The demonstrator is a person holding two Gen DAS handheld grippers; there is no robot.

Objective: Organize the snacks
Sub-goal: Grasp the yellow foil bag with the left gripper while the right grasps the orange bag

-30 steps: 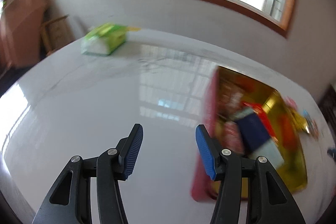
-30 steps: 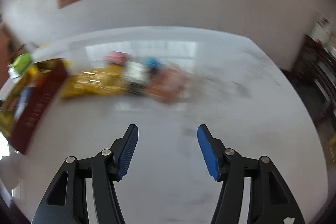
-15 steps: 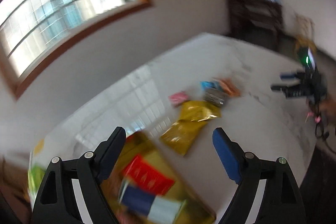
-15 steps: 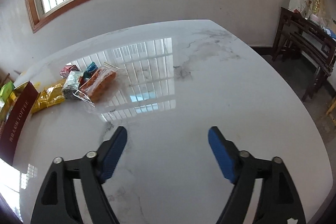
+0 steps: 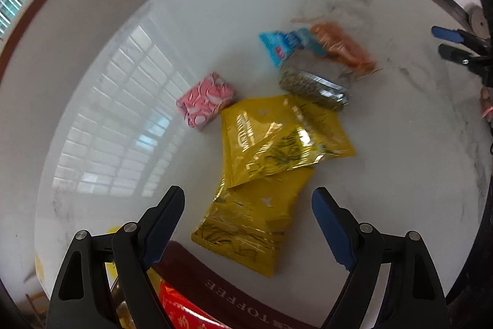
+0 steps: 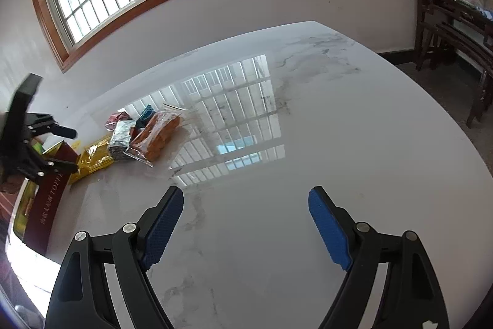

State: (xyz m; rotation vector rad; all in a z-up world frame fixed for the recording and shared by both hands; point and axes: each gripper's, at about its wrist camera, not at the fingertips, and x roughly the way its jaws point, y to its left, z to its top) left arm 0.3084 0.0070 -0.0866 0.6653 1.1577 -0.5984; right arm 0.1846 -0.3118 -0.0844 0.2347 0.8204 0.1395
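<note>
Left gripper: jaws standing wide with nothing pinched, having just been opening; it is hanging over the near end of the lower yellow snack bag, pads clear of it. Right gripper: jaws also spread and empty, likewise just been opening, hovering over bare white marble table.

Left wrist view is giving the snack pile in detail: an upper yellow bag lying across the lower one, a pink packet just beside its corner, a grey-green foil pack touching its far edge, then a blue packet and an orange packet behind. A dark red toffee box is sitting at the bottom edge, under the left finger, with red and yellow items inside. Only this view is showing the right gripper from outside, at the far right.

Right wrist view is adding the whole table: the pile is lying well off to the left, near the box; the tabletop ahead and to the right is running open to its curved rim; dark wooden furniture standing beyond it
</note>
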